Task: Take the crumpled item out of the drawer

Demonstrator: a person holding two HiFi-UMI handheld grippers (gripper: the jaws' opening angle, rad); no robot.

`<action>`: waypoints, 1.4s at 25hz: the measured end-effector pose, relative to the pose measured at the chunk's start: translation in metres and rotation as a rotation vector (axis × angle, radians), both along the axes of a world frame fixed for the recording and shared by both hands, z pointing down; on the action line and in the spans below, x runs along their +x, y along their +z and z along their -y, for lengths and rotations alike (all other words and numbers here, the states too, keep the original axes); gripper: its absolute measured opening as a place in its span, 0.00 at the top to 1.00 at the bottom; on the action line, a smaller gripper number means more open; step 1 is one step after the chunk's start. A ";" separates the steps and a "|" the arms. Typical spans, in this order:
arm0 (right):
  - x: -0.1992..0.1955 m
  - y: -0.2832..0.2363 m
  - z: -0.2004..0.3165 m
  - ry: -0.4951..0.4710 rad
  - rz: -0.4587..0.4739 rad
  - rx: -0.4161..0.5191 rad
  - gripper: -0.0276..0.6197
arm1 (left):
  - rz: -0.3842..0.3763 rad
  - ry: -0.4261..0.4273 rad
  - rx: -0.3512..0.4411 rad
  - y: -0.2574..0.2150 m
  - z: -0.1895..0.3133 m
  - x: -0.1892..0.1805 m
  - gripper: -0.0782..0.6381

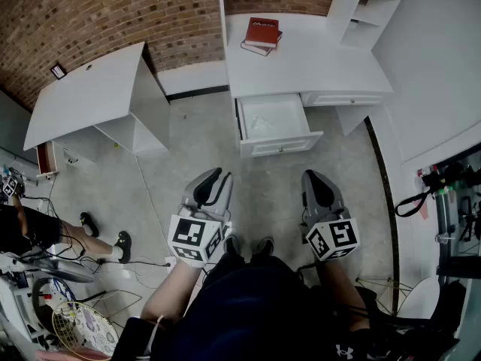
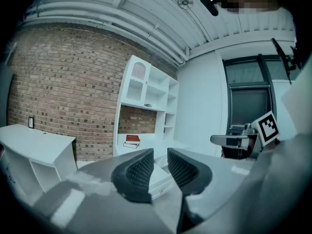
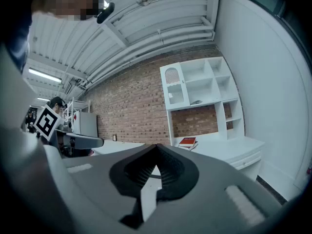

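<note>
Brick of a red-brown colour is seen across the far wall [image 1: 75,21], and the grey floor [image 1: 203,141] runs from it down to the person's feet. Two white desks are set against that wall: an angled desk [image 1: 90,92] at the left, and the desk [image 1: 323,59] with the drawer at the right, the two parted by a gap of floor. A white shelf unit [image 1: 368,6] is mounted on the right-hand desk's far right corner.

The drawer [image 1: 279,144] is seen standing open below the left part of that desk, its front panel carried well past the desk's edge and out over the floor. A wide stretch of floor lies between the drawer front and both grippers, which are held side by side, low and well apart from it.

The left gripper [image 1: 216,176] is seen with its jaws apart and nothing between them. The right gripper [image 1: 312,176] is seen with its jaw tips brought together on nothing.

A red book [image 1: 262,30] is laid near the desk's rear left corner, well back from the front edge. The crumpled white item [image 1: 259,124] is seen inside the drawer, in its left half near the side wall, untouched by either gripper.
</note>
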State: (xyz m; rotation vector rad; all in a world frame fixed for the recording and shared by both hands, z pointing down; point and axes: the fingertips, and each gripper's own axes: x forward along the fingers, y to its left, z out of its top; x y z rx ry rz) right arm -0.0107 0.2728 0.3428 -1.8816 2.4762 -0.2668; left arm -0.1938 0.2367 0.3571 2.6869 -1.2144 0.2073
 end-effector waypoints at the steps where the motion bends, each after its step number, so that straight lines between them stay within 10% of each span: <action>1: 0.002 0.000 0.000 -0.003 -0.001 0.001 0.95 | 0.001 0.000 0.000 -0.001 0.000 0.003 0.75; 35: 0.079 0.035 0.044 -0.075 0.067 -0.056 0.95 | 0.064 -0.075 -0.058 0.032 0.031 0.078 0.75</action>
